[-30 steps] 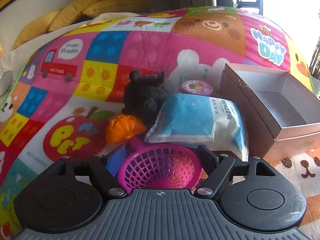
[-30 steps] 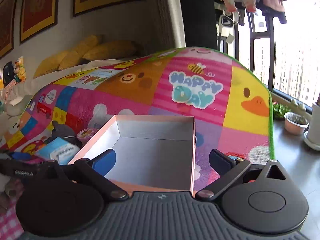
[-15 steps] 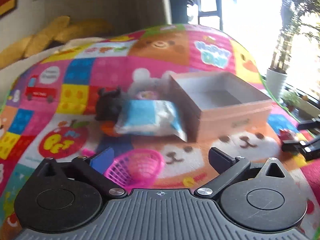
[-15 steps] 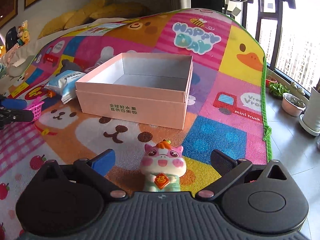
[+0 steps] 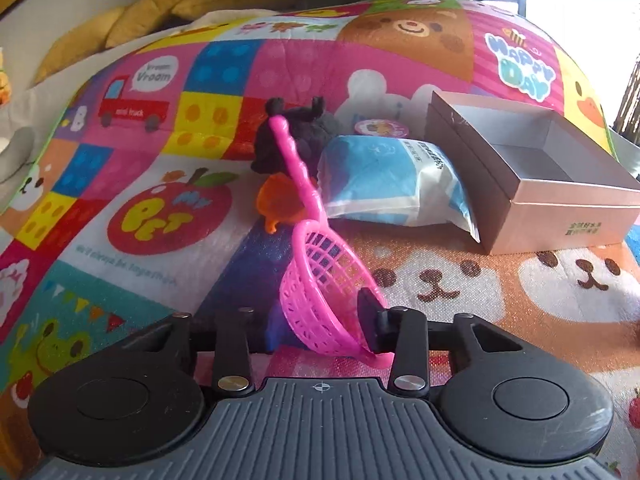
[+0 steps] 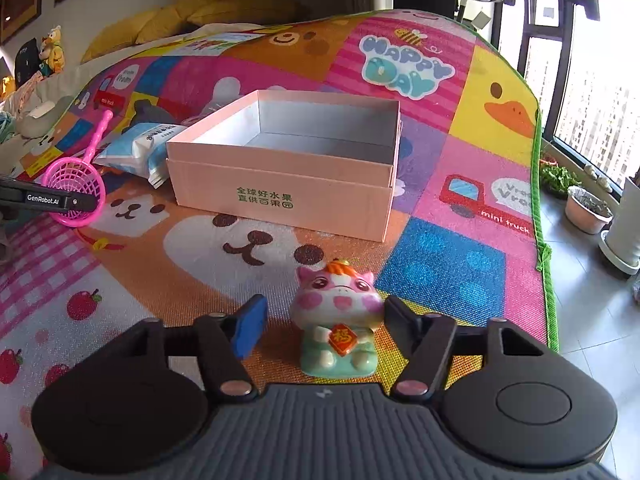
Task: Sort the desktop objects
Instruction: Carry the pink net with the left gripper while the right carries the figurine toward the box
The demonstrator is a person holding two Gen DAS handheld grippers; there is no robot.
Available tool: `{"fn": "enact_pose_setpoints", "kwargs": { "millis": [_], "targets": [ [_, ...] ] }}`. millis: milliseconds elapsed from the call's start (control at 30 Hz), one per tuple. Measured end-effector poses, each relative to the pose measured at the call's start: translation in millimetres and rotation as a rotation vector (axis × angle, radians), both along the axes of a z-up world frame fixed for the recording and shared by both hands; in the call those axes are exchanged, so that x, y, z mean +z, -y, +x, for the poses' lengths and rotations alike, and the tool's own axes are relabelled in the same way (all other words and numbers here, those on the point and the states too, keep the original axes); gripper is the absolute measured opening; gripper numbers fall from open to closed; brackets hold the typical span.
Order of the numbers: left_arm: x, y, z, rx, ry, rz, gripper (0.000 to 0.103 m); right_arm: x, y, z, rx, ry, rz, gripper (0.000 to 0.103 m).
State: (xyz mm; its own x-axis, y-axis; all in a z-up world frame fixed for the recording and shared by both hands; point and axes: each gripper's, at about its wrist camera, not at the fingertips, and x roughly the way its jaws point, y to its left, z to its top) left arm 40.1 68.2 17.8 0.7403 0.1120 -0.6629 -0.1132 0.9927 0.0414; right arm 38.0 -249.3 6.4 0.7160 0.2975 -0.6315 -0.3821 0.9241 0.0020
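My left gripper [image 5: 324,320] has just clamped tight on the pink net scoop [image 5: 320,296] at lower centre, handle slanting up-left. My right gripper [image 6: 320,322] has been closing around the pig figurine [image 6: 338,320], right pad touching, left apart. Pink box [image 6: 280,188] sits beyond, mid-frame.

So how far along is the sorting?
Nothing done: the pink box is empty. In hand: the left hand-held gripper has just closed on the pink strainer; the right hand-held gripper has been closing around the pig figurine, left pad apart. Left: wipes pack, black plush, orange toy.
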Motion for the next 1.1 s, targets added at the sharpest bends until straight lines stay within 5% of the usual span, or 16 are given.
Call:
{"fn": "enact_pose_setpoints", "kwargs": {
  "millis": [100,300,400,467,500,600,1100],
  "targets": [
    [5.1,11.3,-20.2,-0.106,-0.004,-0.015,0.032,0.2,-3.0,-7.7,0.031,-0.024,0.021,0.051],
    [20.4,58.4,-82.6,-0.518,-0.013,-0.068,0.037,0.6,-17.1,-42.7,0.168,-0.044,0.011,0.051],
    [25.8,77.0,-101.7,-0.642,-0.015,-0.079,0.069,2.1,-19.1,-56.5,0.197,-0.024,-0.023,0.053],
    [25.6,88.3,-107.7,-0.654,0.001,-0.03,0.095,5.8,-17.2,-61.2,0.183,0.005,-0.043,0.063],
    [24.4,92.6,-108.2,-0.646,0.007,0.006,0.097,7.7,-15.5,-62.7,0.172,0.019,-0.045,0.071],
    [17.4,101.4,-104.3,-0.608,-0.008,0.097,0.097,12.9,-11.1,-64.3,0.143,0.054,-0.049,0.079],
    [15.8,80.4,-98.8,-0.483,-0.056,0.264,0.1,4.7,-4.1,-53.3,0.058,0.043,-0.138,0.087]
  ]
}}
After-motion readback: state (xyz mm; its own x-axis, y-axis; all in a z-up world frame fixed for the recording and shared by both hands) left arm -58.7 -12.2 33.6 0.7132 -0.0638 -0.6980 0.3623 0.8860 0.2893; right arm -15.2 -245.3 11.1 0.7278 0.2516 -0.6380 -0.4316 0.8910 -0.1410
